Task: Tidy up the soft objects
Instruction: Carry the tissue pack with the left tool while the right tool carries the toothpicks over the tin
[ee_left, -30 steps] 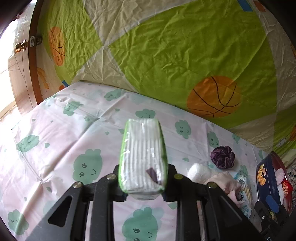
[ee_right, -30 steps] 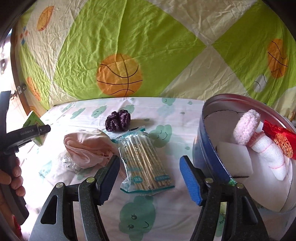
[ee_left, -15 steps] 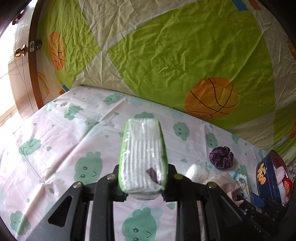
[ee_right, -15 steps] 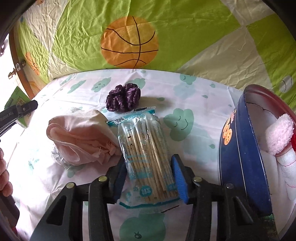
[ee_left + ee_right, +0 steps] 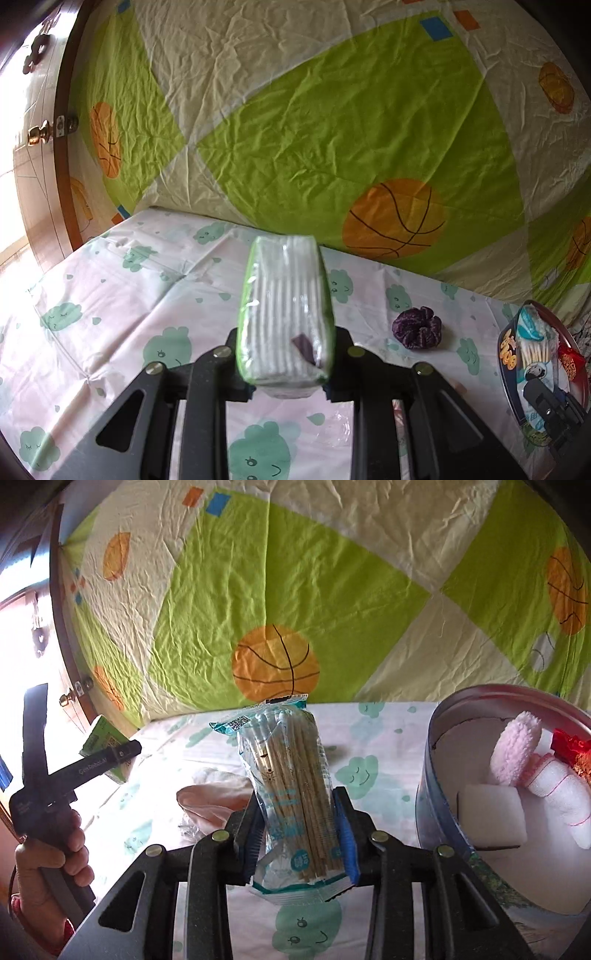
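Right gripper (image 5: pixel 301 834), jaws just closing, now pinching a swab pack (image 5: pixel 291 775) across its lower half and holding it clear of the bed, pack standing upright between the blue pads. Left gripper (image 5: pixel 284 363) clamping a tissue pack (image 5: pixel 284 306) by its near end, far end pointing toward 12 o'clock.

Step in hand, by judgement: carrying the swab pack to the tin (image 5: pixel 439 805), sitting at 3 o'clock of the right gripper. Next move calling for a swing rightward over the rim, then a release onto free floor among the white sponge (image 5: pixel 493 816), pink plush (image 5: pixel 517 746) and red packet (image 5: pixel 570 747); tissue pack probably following.

Left on the bed (image 5: pixel 110 302): purple scrunchie (image 5: pixel 416 328) at 3 o'clock of the left gripper, pink cloth (image 5: pixel 214 801) at 9 o'clock of the swab pack.

Surface: sheet printed with green clouds, creased. Behind, at 12 o'clock, hanging a green-and-cream quilt (image 5: pixel 332 129) with basketballs; at 9 o'clock, a wooden door (image 5: pixel 44 155) with a brass knob.
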The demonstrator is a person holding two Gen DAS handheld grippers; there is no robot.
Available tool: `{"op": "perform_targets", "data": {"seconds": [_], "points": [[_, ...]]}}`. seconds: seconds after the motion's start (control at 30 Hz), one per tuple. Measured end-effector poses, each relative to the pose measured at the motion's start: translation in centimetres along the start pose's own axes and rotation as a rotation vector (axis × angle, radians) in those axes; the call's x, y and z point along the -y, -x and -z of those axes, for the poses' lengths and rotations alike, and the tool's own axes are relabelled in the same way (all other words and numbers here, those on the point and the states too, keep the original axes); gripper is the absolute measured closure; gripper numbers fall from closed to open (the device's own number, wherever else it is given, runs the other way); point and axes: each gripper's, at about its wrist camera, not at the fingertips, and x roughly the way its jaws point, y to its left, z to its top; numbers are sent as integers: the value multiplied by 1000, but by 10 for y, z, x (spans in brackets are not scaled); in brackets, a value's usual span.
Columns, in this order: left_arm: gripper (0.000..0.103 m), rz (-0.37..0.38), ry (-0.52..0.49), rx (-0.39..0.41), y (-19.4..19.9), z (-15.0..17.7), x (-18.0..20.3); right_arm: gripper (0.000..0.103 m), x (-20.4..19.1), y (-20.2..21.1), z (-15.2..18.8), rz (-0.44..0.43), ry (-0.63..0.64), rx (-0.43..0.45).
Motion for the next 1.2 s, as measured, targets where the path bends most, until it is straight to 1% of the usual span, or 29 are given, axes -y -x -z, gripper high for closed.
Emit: {"op": "perform_targets", "data": {"seconds": [0.07,0.17,0.3,0.4,0.57,0.8,1.0,1.2], "points": [[79,31,-20,23,5,2,9,65,-6,15,1,9,21,61],[79,81,-40,36,11,6,23,65,-16,30,0,48,65,140],[79,65,-107,47,17,16,46,65,-19,44,4,90,107,196],[79,73,-118,41,21,21,55,65,-17,49,6,93,114,204],[79,75,-78,34,27,28,57,65,-11,57,8,85,95,214],[79,72,-100,22,35,39,77,65,2,68,10,87,60,221],[79,74,-123,24,45,47,98,65,7,76,14,83,66,221],[79,77,-130,8,48,55,113,65,11,84,18,94,74,227]]}}
